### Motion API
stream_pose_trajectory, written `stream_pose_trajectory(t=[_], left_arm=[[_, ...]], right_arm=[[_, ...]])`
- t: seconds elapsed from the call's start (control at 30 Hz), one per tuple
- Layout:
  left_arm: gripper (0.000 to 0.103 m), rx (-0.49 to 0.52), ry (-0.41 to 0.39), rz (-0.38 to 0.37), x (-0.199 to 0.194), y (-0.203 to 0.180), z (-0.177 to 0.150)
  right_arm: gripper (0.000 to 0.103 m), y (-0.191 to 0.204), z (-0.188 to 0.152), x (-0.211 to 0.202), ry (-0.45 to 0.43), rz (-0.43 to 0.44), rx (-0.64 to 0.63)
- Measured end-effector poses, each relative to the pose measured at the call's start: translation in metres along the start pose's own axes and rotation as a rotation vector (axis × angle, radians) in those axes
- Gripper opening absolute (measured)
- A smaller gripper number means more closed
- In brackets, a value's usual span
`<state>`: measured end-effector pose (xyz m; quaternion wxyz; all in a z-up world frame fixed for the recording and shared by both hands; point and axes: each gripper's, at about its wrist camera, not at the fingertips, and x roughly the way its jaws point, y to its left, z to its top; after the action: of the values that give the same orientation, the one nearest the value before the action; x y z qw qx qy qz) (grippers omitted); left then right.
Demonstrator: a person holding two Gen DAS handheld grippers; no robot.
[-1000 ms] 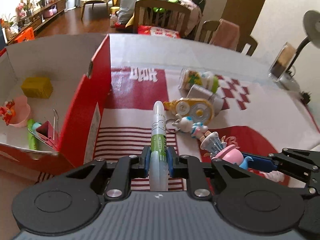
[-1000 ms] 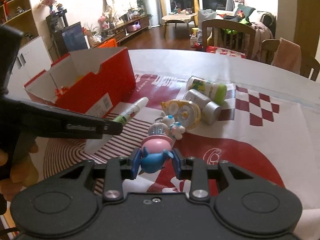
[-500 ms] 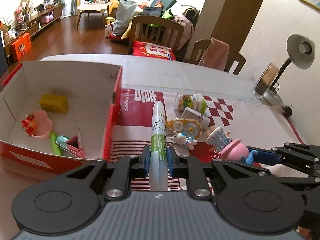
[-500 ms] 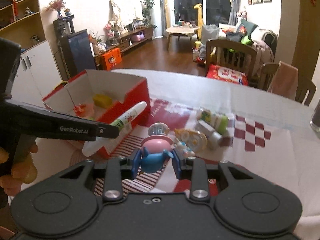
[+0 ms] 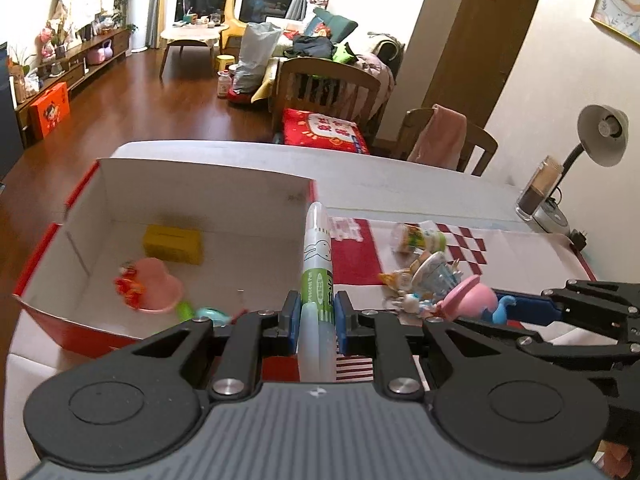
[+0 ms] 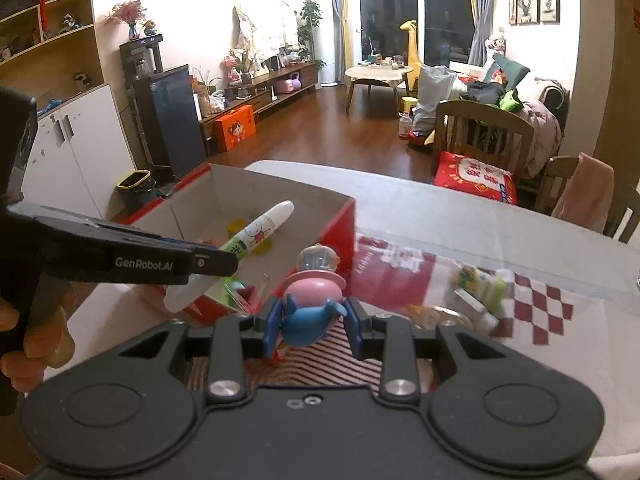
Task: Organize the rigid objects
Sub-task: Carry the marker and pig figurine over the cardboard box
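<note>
My left gripper (image 5: pixel 317 316) is shut on a white pen with a green label (image 5: pixel 317 256), held in the air with its tip over the right wall of the red cardboard box (image 5: pixel 44 240). My right gripper (image 6: pixel 314 322) is shut on a pink and blue toy figure (image 6: pixel 310 304), raised above the red mat just right of the box (image 6: pixel 340 232). In the right wrist view the left gripper (image 6: pixel 208 260) and its pen (image 6: pixel 260 232) hang over the box. In the left wrist view the right gripper (image 5: pixel 516 306) with the figure (image 5: pixel 468 300) is at the right.
Inside the box lie a yellow block (image 5: pixel 173 243), a pink cup (image 5: pixel 154 285) and small green and teal pieces. A green-capped bottle (image 5: pixel 418 236), a tape dispenser and small figures (image 5: pixel 416 280) lie on the red and white mat (image 5: pixel 352 256). A desk lamp (image 5: pixel 600 136) stands far right.
Both grippers have risen and moved left toward the box with their objects still held. The box interior has come fully into the left wrist view.
</note>
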<state>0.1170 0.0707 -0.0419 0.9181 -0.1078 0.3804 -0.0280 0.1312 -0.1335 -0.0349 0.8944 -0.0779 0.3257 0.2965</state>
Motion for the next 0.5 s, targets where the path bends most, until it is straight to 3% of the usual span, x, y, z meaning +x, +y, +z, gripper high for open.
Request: stream_pose_trajectory(t=[0.5], left_arm=[[0.018,-0.014,0.010,0.054,-0.008,0.103,0.023]], right_arm=[[0.033,0.067,0.035,0.061,0.025,-0.003,-0.038]])
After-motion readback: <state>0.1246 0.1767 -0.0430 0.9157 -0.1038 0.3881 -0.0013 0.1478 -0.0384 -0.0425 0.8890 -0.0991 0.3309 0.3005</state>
